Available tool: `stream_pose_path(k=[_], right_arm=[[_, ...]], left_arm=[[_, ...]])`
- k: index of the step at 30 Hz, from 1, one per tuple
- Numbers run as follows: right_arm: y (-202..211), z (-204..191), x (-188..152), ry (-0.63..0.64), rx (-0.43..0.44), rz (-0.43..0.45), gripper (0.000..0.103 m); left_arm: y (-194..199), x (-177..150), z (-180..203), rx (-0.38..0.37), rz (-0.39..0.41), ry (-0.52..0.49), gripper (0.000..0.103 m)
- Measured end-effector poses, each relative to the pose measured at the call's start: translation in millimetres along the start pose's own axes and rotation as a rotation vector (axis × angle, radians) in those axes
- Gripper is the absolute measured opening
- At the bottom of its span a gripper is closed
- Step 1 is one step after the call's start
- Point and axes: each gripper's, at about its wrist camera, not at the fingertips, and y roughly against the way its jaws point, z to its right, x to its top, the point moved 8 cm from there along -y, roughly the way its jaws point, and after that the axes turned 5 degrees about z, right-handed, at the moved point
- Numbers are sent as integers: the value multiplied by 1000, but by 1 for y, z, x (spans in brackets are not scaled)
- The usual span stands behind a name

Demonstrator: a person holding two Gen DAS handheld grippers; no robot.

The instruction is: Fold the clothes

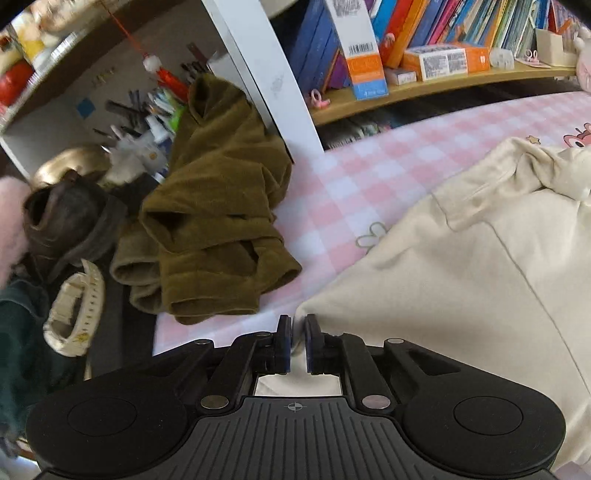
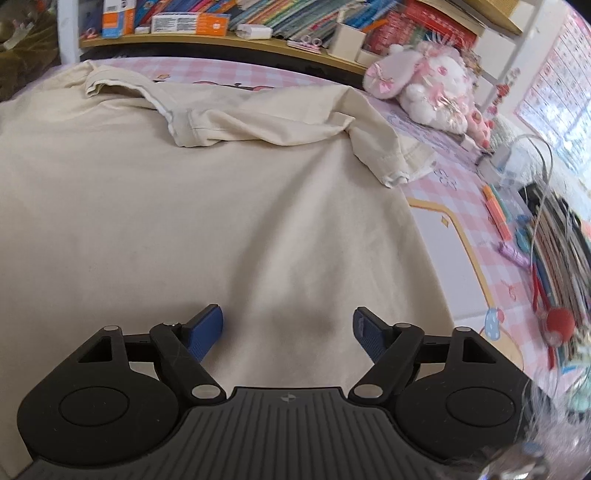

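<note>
no lettering is reading clearly: barcodes are showing on the orange-and-white boxes [image 1: 445, 61] on the shelf [image 1: 424, 92], but their print and the book spines [image 1: 480, 22] are staying too blurred.

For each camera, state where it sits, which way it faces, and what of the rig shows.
Left wrist: on the left gripper, angled down at the cream shirt corner; fingers nearly shut on its edge.
Right wrist: on the right gripper, angled down over the shirt; fingers wide open.
Shared: the shirt, pink checked cloth, bookshelf.
</note>
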Motion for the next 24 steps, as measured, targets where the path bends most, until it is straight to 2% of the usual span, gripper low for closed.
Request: stream_pose_path(k=[2, 4, 6, 12, 19, 24], right_arm=[[0, -3, 5, 80, 8, 19, 78], [1, -6, 12, 185, 17, 53, 77], [0, -6, 22, 277, 30, 97, 76], [-16, 5, 62, 543, 85, 264, 75], [-49, 10, 91, 803, 241, 385, 71], [-71, -3, 99, 992, 376, 436, 58]], left_arm=[[27, 9, 7, -33, 83, 28, 15], [53, 17, 19, -103, 159, 66, 30], [79, 22, 46, -202, 211, 83, 42], [116, 21, 141, -381, 224, 41, 45], [115, 19, 206, -389, 122, 89, 45], [111, 19, 222, -311, 76, 107, 45]])
